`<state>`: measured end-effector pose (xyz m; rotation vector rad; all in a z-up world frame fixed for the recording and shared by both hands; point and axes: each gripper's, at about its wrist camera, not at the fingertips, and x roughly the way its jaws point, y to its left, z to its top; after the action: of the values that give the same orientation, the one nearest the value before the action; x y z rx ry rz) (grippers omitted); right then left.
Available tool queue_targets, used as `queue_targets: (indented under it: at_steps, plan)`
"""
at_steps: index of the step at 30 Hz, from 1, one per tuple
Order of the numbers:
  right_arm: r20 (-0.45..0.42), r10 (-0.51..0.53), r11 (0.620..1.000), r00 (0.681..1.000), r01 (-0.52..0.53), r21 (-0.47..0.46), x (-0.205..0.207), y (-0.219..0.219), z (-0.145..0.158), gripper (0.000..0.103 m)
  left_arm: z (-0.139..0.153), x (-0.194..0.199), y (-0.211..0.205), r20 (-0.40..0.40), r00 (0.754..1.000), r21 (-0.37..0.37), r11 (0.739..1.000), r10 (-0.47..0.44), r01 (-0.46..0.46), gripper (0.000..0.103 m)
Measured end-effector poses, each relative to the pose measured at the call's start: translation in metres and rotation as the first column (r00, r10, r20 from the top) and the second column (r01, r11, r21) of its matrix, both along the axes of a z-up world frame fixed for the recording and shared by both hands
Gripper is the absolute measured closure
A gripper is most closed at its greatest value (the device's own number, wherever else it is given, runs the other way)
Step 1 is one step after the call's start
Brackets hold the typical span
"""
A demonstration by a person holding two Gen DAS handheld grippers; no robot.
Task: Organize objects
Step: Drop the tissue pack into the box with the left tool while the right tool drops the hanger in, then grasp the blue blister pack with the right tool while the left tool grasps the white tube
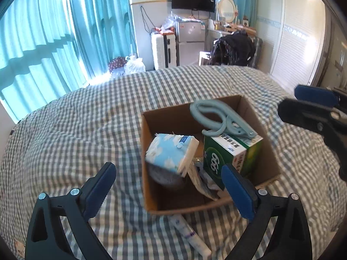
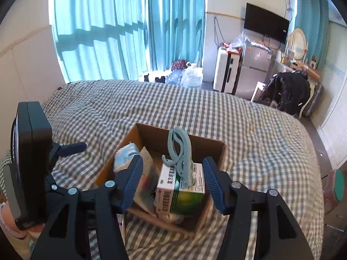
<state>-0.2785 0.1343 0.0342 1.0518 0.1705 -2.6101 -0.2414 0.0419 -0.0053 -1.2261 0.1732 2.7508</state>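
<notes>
Blue-padded fingers (image 1: pixel 237 191) flank cardboard box (image 1: pixel 149 169) holding curved plastic hanger (image 1: pixel 219 119).

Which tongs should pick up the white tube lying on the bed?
Probably the left tongs: open, with the tube just below them beside the box. The right tongs hover over the box.

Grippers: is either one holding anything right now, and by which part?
Nothing is held. The left gripper and right gripper are both open and empty; the hanger lies free on the green box.
</notes>
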Motion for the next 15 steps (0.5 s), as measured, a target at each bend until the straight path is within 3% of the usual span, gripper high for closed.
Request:
queue_targets:
  at_steps: [5,8,15]
  plan:
    - [-0.032,-0.015,0.999,0.999,0.016,0.033,0.044,0.003,0.023,0.031,0.029,0.039,-0.013,-0.05,0.998,-0.006,1.0,0.028,-0.028,0.001]
    - [-0.039,-0.018,0.999,0.999,0.02,0.042,0.068,0.001,0.028,0.03,0.035,0.062,-0.024,-0.059,0.997,-0.012,0.999,0.053,-0.053,0.001]
    - [0.005,-0.008,0.999,1.0,0.008,0.035,0.12,-0.005,0.002,0.025,0.014,0.112,-0.044,-0.082,0.991,-0.057,0.992,0.107,-0.112,0.001]
